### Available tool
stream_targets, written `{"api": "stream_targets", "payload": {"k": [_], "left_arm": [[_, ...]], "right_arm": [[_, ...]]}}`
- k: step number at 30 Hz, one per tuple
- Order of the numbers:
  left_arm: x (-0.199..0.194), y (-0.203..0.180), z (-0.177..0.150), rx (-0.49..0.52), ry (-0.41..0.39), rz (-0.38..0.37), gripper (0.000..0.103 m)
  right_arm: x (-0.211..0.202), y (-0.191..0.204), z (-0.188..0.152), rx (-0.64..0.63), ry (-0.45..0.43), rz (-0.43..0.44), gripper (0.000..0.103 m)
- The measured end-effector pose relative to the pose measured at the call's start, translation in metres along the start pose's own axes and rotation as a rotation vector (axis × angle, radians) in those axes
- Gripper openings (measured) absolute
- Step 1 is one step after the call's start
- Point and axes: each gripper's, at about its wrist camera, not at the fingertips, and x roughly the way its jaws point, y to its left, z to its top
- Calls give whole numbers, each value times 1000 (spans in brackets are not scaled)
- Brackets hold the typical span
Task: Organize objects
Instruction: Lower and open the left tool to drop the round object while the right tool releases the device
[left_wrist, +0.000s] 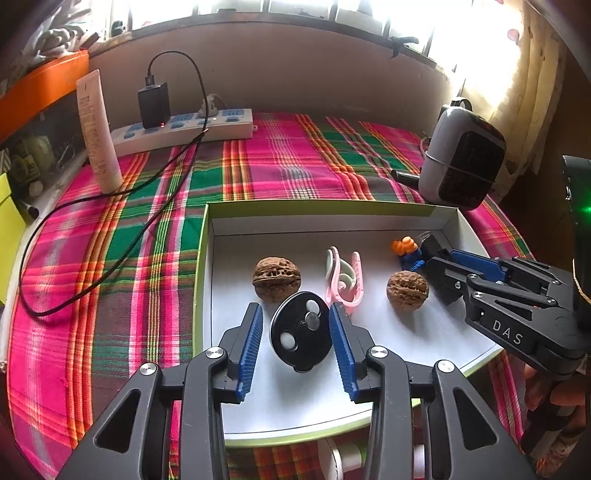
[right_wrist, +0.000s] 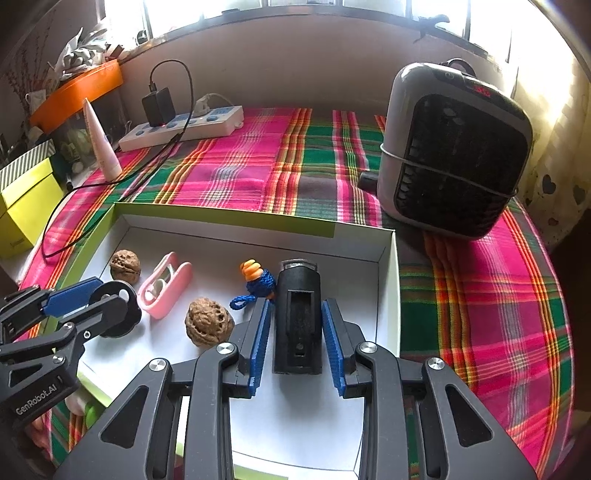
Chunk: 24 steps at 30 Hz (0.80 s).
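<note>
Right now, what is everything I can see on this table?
Box: one, white, green-rimmed, on cloth.
Cloth: one, pink-green plaid, under everything.
Walnuts: two, brown, in box.
Clip: one, pink, between walnuts.
Knitted charm: one, blue-orange, box's far side.
Disc: one, black, between left jaws.
Block: one, black, between right jaws.
Power strip: one, white-blue, back left.
Tube: one, white, back left.
Fan unit: one, grey-black, back right.
Grippers: two (left, right), black, blue-padded, over box.

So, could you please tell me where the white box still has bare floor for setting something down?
Bare floor runs along the far wall of the white box, behind the left walnut and pink clip, and along the near edge. The middle and the right corner by the black holder are crowded.
</note>
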Motion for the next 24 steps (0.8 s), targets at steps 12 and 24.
{"api": "stream_targets", "payload": {"k": [12,24], "left_arm": [[-20,-4,-4,11,-30,22,36],[-42,-9,-16,13,-55,29,36]], "right_arm": [[-18,2,-6,7,-26,-6,30],[-43,9,-19,22,-56,4,30]]}}
